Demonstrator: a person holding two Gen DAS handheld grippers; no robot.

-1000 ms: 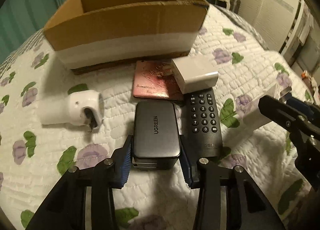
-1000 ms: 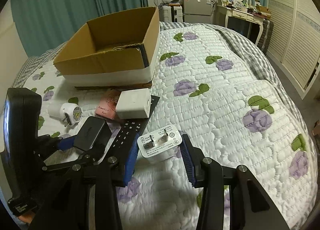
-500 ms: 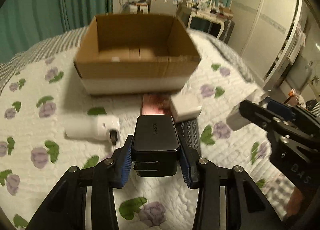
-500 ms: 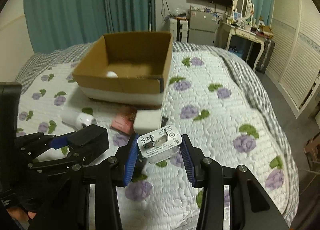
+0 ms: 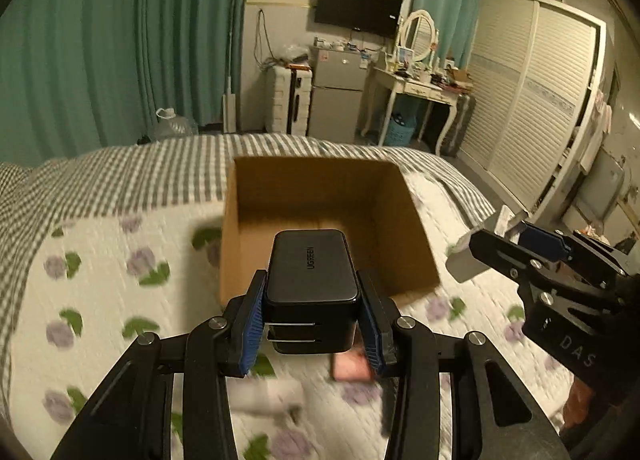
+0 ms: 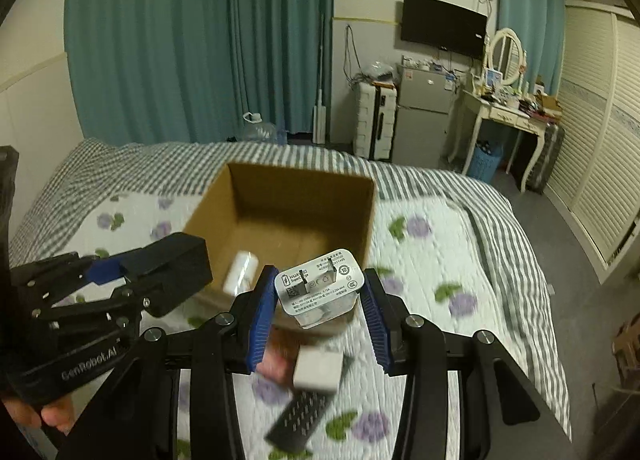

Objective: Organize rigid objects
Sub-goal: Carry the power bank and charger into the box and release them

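Black and rectangular, the plastic UGREEN charger (image 5: pixel 311 284) sits pinched between the blue pads of our left gripper (image 5: pixel 311 318), raised at the near edge of the open brown cardboard box (image 5: pixel 320 196). Our right gripper (image 6: pixel 318 318) clamps a white Huawei plug adapter (image 6: pixel 318 290) to the right, near that box. On the floral quilt (image 6: pixel 432 260) below lie a white block (image 6: pixel 318 372) and a black remote (image 6: pixel 300 416).
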